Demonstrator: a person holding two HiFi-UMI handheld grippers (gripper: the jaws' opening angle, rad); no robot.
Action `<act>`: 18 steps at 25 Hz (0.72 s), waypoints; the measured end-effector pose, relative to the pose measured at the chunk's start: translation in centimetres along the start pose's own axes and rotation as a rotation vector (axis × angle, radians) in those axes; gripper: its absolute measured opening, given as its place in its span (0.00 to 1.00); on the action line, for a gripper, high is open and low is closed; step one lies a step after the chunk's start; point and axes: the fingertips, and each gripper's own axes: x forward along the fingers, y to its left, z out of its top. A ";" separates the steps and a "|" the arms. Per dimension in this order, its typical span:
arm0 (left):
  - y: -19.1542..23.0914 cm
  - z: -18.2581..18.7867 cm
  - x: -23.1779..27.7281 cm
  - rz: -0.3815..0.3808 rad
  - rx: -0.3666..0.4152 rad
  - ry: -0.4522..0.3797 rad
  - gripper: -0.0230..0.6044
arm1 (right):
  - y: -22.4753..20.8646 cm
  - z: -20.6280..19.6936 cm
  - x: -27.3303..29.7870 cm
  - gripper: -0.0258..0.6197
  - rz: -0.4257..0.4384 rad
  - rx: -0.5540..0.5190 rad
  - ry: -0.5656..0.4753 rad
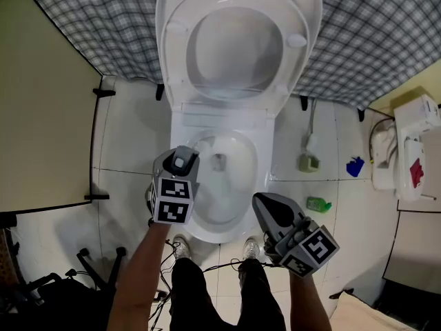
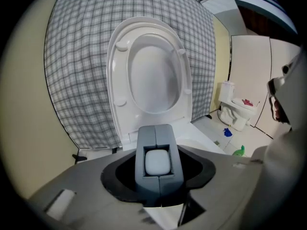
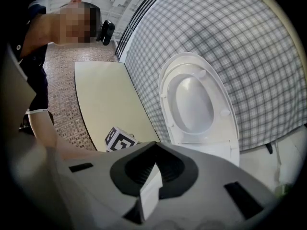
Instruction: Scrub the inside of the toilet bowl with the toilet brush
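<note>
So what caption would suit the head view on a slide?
Left tool and right tool held over the open toilet bowl, lid raised against checked fabric.

The toilet bowl lies open at centre, its lid raised at twelve o'clock. The left claw hangs over the bowl's nine o'clock rim, and the right claw is just beside it at four o'clock.

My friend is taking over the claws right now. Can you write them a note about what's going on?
Left claw: shut, empty, over the left rim of the bowl.
Right claw: shut, empty, by the bowl's front right.
Lid: up.
Brush: in neither claw; maybe the small holder standing right of the bowl, too small to tell.
Done: no scrubbing visible.
Left: get brush, scrub inside bowl.
</note>
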 end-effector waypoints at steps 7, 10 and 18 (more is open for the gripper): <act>-0.6 2.5 1.5 -0.045 -0.138 -0.108 0.35 | -1.2 -0.5 -1.3 0.04 -0.015 0.006 0.007; -1.2 3.1 2.0 -0.058 -0.174 -0.133 0.34 | -1.4 -0.8 -1.9 0.04 -0.016 0.015 0.012; -5.7 3.4 2.7 -0.178 -0.205 -0.209 0.34 | -3.0 -1.7 -3.0 0.04 -0.047 0.011 -0.013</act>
